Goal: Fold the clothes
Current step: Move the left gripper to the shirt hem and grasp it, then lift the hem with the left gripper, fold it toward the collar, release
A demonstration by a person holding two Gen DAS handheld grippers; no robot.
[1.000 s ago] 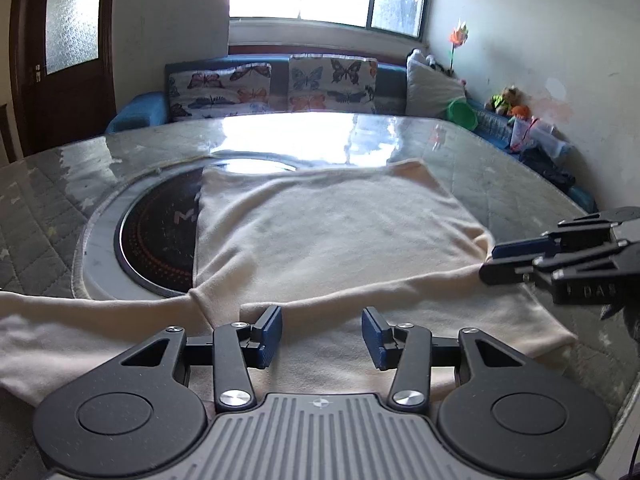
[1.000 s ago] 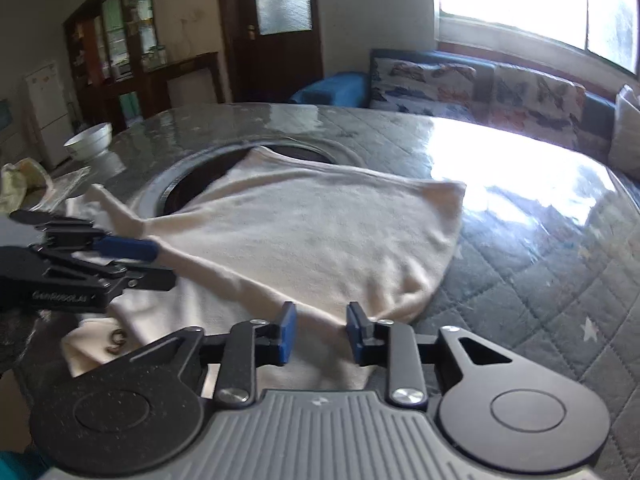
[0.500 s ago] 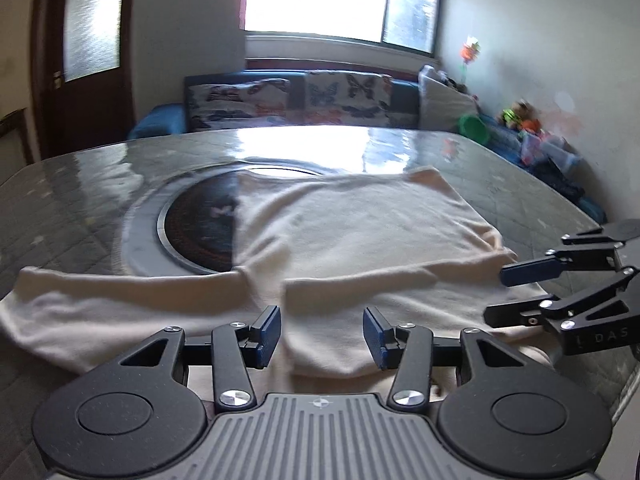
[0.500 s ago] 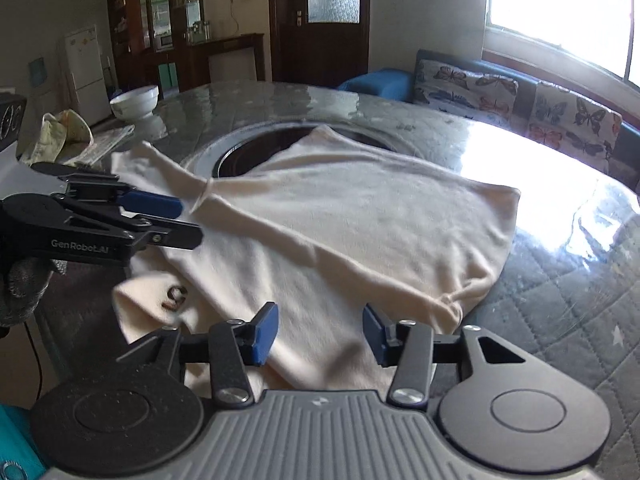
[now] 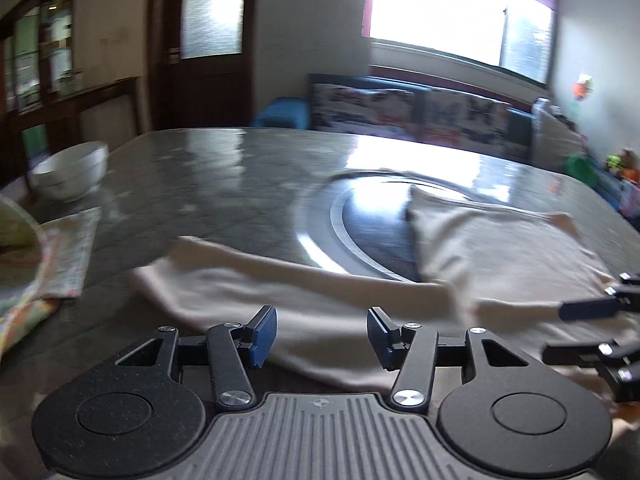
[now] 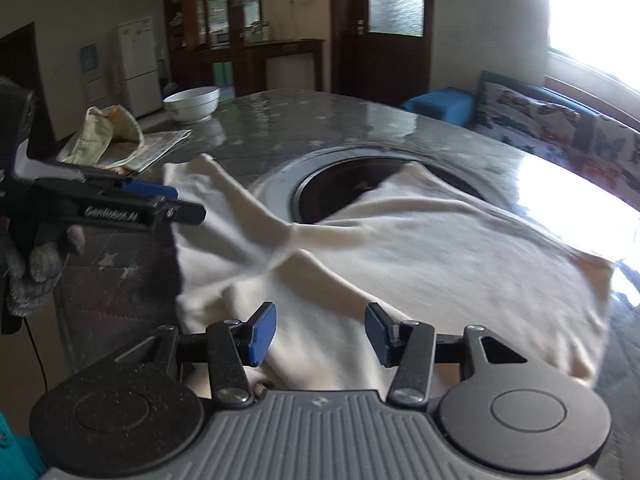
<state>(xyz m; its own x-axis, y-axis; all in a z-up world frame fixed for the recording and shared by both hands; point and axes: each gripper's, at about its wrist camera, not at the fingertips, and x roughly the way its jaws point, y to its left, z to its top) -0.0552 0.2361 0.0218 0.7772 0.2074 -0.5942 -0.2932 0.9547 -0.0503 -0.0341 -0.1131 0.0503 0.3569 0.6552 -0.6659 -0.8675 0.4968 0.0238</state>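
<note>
With both sets of jaws spread and empty, the cream garment [image 6: 400, 256] lies flat on the bench [image 6: 320, 120] just ahead of them (sleeve outstretched), so a shallow pinch could catch only one layer and skew the fold.

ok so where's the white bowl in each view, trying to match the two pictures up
Left wrist view: the white bowl sits at the far left edge, on the table's left side.
Right wrist view: the white bowl is upper left, on the table's far corner, behind the patterned cloth.
Shared landmark: the round inset in the tabletop, partly covered by the cream garment.
</note>
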